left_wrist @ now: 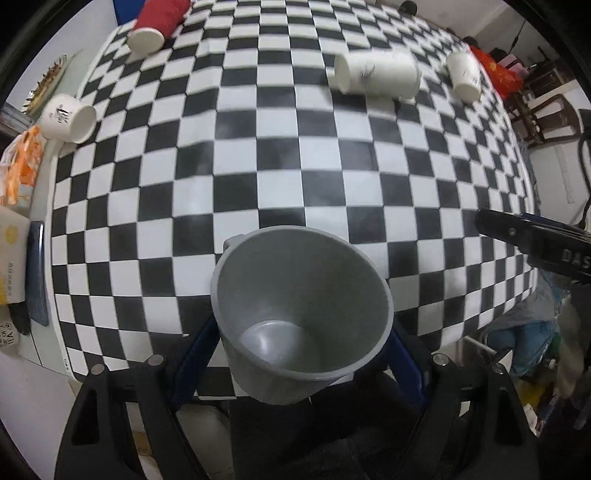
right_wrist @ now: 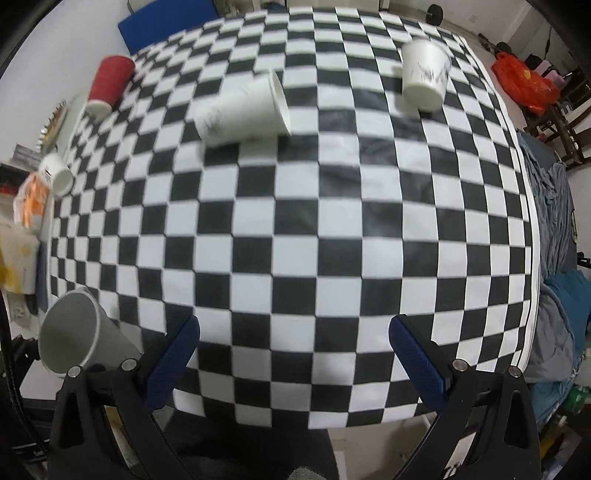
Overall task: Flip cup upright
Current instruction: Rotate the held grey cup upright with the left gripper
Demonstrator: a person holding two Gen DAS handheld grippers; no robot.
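Observation:
My left gripper [left_wrist: 301,350] is shut on a grey plastic cup [left_wrist: 301,314] and holds it above the near edge of the checkered table [left_wrist: 295,166], its mouth facing the camera and tilted up. The same cup shows at the lower left of the right wrist view [right_wrist: 74,332]. My right gripper [right_wrist: 295,354] is open and empty over the table's near edge; it also shows at the right edge of the left wrist view [left_wrist: 535,240]. A white paper cup [right_wrist: 243,109] lies on its side mid-table, also in the left wrist view [left_wrist: 376,75].
A red cup [left_wrist: 157,22] lies on its side at the far left. A white cup [left_wrist: 68,118] lies at the left edge; another white cup [right_wrist: 424,75] stands upside down at the far right. Clutter [left_wrist: 18,173] borders the left, bedding [right_wrist: 554,258] the right.

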